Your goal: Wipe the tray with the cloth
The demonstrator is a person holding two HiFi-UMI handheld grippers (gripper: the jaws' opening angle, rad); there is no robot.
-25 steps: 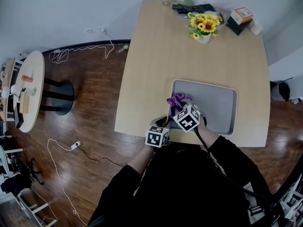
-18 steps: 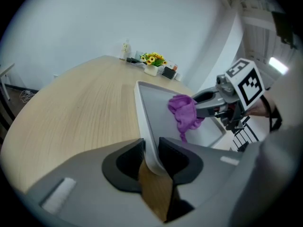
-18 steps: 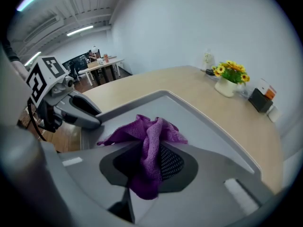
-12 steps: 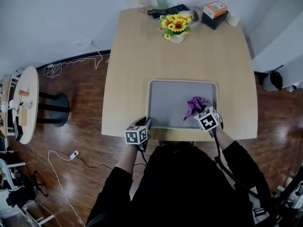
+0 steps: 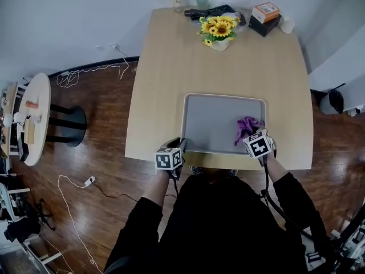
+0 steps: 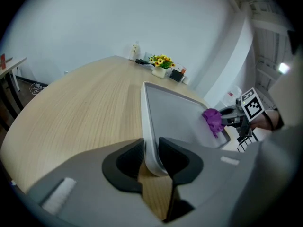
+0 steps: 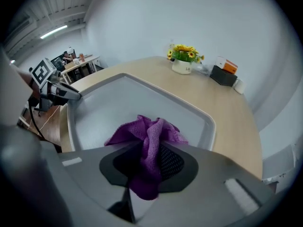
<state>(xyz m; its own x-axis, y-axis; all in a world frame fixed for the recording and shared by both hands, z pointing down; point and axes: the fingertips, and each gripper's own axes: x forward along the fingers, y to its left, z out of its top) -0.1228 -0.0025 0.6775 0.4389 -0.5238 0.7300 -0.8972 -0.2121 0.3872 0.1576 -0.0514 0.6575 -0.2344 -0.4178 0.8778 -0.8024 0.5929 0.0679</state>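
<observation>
Tabletop wiping on a pale wooden table [image 5: 171, 79] over a dark plank floor [image 5: 97, 130].
My left gripper [image 6: 151, 148] pinches the near left corner of the grey rectangular tray [image 5: 211, 121]; my right gripper [image 7: 149, 160] clamps the purple microfibre cloth [image 7: 149, 131] at the tray's near right corner. A pot of yellow sunflowers [image 5: 217, 30] stands at the far end by the white wall [image 5: 68, 16], and a round side table [image 5: 40, 107] sits to the left.

The right tool [image 7: 144, 167] pinches a crumpled purple microfibre cloth [image 7: 150, 134], bunched over the shallow grey rectangular tray [image 7: 113, 103] near its right rim, on the pale wooden surface [image 7: 227, 108].
</observation>
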